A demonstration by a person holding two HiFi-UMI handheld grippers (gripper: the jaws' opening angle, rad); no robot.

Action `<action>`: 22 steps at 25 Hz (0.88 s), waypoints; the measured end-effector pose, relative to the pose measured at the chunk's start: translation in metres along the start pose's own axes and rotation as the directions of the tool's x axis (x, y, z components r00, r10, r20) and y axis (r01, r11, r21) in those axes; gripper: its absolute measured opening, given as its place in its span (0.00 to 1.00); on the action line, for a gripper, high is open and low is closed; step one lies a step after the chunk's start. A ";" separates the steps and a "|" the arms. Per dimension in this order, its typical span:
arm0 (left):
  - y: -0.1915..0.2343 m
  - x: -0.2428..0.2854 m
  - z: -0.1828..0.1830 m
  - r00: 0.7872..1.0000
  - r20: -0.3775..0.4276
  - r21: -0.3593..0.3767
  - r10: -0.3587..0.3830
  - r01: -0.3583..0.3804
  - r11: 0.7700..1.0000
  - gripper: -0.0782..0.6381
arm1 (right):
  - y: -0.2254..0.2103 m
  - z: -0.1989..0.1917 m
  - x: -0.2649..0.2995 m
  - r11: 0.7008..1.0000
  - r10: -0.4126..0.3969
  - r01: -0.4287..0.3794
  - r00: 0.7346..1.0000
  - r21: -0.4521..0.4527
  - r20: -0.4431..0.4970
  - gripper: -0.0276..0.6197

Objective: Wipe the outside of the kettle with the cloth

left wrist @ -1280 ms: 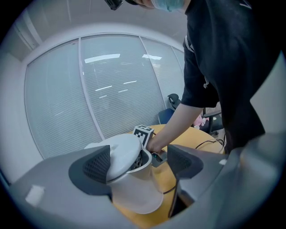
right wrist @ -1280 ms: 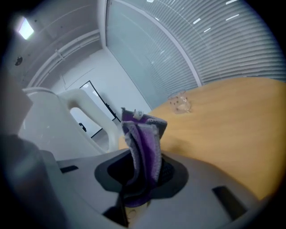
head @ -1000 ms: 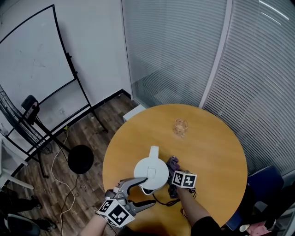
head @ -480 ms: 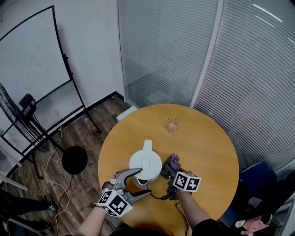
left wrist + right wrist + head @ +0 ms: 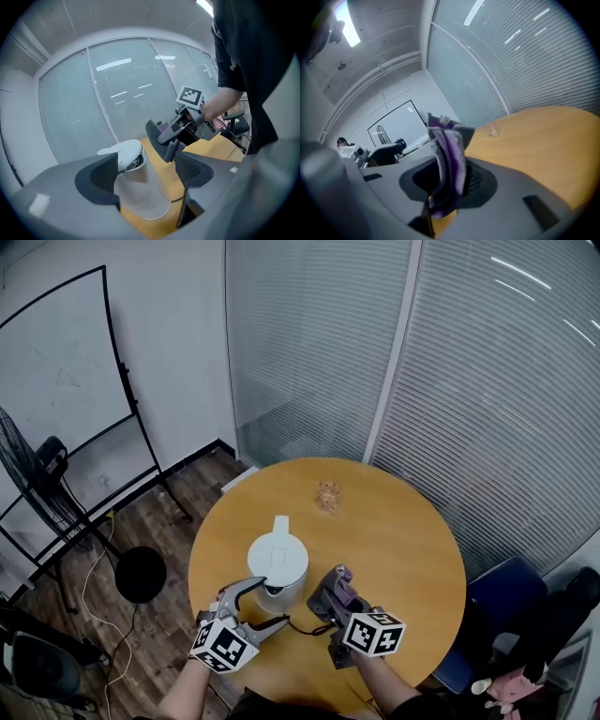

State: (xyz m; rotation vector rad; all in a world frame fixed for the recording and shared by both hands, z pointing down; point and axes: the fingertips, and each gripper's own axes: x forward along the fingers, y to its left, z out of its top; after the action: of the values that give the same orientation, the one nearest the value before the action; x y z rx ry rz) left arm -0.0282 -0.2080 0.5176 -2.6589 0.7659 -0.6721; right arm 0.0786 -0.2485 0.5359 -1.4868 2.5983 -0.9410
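A white kettle (image 5: 277, 562) stands on the round wooden table (image 5: 394, 531), towards its left front. My left gripper (image 5: 274, 602) is open at the kettle's near side. In the left gripper view the kettle (image 5: 140, 197) stands between the spread jaws of this gripper (image 5: 143, 171). My right gripper (image 5: 330, 592) is shut on a purple cloth (image 5: 336, 587), a little to the right of the kettle and apart from it. In the right gripper view the cloth (image 5: 449, 159) hangs folded between the jaws of that gripper (image 5: 447, 173).
A small glass (image 5: 328, 495) stands at the far side of the table. A black cable (image 5: 305, 629) runs from the kettle's base along the front of the table. A whiteboard (image 5: 56, 362), a fan (image 5: 28, 474) and a blue chair (image 5: 497, 592) stand around it.
The right gripper with the cloth has drawn back from the kettle's side towards the table's front. The left gripper stays at the kettle. The head view has shifted.
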 end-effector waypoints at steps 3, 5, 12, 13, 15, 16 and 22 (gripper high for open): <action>-0.009 -0.012 0.001 0.998 0.004 -0.022 0.058 -0.058 0.998 0.64 | 0.012 -0.007 -0.018 0.999 0.033 -0.033 0.999 0.005 -0.003 0.19; -0.015 -0.020 0.000 0.995 0.009 -0.047 0.096 -0.096 0.994 0.64 | 0.020 -0.010 -0.028 0.999 0.054 -0.054 0.999 0.005 -0.002 0.19; -0.038 -0.058 0.012 0.965 0.053 -0.153 0.258 -0.248 0.957 0.27 | 0.044 -0.021 -0.062 0.994 0.100 -0.100 0.995 -0.044 -0.010 0.19; -0.041 -0.063 0.013 0.959 0.058 -0.174 0.278 -0.264 0.949 0.24 | 0.047 -0.023 -0.066 0.993 0.105 -0.105 0.994 -0.053 -0.014 0.19; -0.049 -0.070 0.010 0.951 0.051 -0.212 0.304 -0.287 0.934 0.18 | 0.053 -0.028 -0.073 0.991 0.111 -0.112 0.994 -0.077 -0.024 0.19; -0.054 -0.072 0.007 0.949 0.043 -0.232 0.311 -0.294 0.927 0.17 | 0.055 -0.032 -0.077 0.989 0.112 -0.114 0.993 -0.092 -0.032 0.19; -0.089 -0.085 -0.011 0.942 -0.013 -0.331 0.334 -0.320 0.888 0.12 | 0.065 -0.049 -0.096 0.982 0.127 -0.135 0.989 -0.134 -0.070 0.19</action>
State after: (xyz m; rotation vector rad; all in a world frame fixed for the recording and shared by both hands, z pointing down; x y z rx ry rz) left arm -0.0600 -0.0898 0.5322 -2.7132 1.3834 -0.4229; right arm 0.0665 -0.1245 0.5166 -1.3123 2.8176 -0.8220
